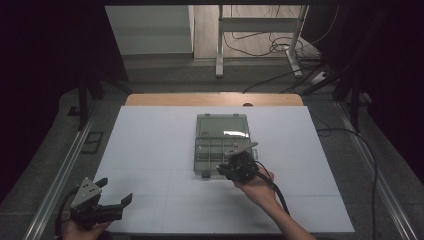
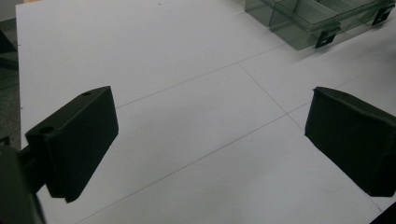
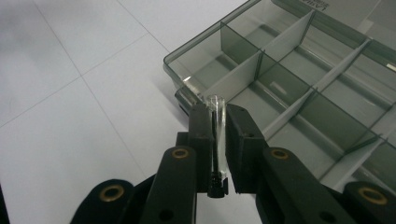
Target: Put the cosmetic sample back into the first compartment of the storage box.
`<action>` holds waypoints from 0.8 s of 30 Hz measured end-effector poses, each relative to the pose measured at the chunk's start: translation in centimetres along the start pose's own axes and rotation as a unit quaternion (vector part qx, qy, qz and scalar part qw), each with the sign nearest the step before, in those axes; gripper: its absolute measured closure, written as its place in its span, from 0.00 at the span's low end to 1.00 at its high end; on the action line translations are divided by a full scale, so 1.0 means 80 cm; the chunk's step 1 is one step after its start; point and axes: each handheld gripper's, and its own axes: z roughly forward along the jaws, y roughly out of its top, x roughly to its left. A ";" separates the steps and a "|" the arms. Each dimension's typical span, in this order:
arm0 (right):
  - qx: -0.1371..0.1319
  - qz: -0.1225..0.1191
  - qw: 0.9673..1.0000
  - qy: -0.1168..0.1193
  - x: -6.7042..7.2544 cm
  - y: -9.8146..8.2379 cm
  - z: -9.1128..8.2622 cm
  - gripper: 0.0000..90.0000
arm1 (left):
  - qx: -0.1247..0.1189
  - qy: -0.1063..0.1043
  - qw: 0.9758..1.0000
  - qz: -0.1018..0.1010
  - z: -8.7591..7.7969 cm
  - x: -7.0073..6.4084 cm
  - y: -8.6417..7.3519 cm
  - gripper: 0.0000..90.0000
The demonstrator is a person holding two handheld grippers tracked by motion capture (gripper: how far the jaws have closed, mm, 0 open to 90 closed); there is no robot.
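So the right gripper (image 3: 218, 140) has its jaws clamped tight on a small clear tube (image 3: 218, 126) with a dark cap at its near end; the tube stands up between the pads and pokes out a bit above them; it sits right at the near edge of the compartment box (image 3: 299, 88), over the near-left corner cells as the right gripper view has it; can't tell if the tube actually touches the box wall or just hangs in front of it; from the high view the right gripper (image 1: 241, 165) is at the near right corner of the box (image 1: 220, 131), with the hand (image 1: 257, 187) coming in from the near side and the cable trailing back along the forearm; the box is a smoky see-through organiser with dividers, lid flipped open toward the far side, sitting about mid-bench on the white sheet (image 1: 150, 150); the cells I can see look bare, though the glare makes a few hard to read; the left gripper (image 1: 107, 200) is way off at the near left corner of the bench, well apart from the box; its jaws are spread wide with nothing between them, just the white sheet (image 2: 196, 116) showing through the gap in the left gripper view, and a corner of the box (image 2: 308, 23) far off to the right.
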 end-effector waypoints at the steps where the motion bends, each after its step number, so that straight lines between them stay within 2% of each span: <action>1: -0.001 -0.002 1.000 -0.001 -0.001 0.001 0.001 0.90 | 0.000 0.000 1.000 0.000 0.000 0.000 0.000 0.04; 12: -0.005 0.000 1.000 -0.005 -0.006 0.015 0.012 0.90 | 0.001 0.007 1.000 0.002 0.000 -0.001 0.000 0.03; 24: -0.009 0.003 1.000 -0.009 -0.011 0.026 0.025 0.90 | -0.006 0.004 1.000 -0.003 -0.001 0.001 -0.001 0.01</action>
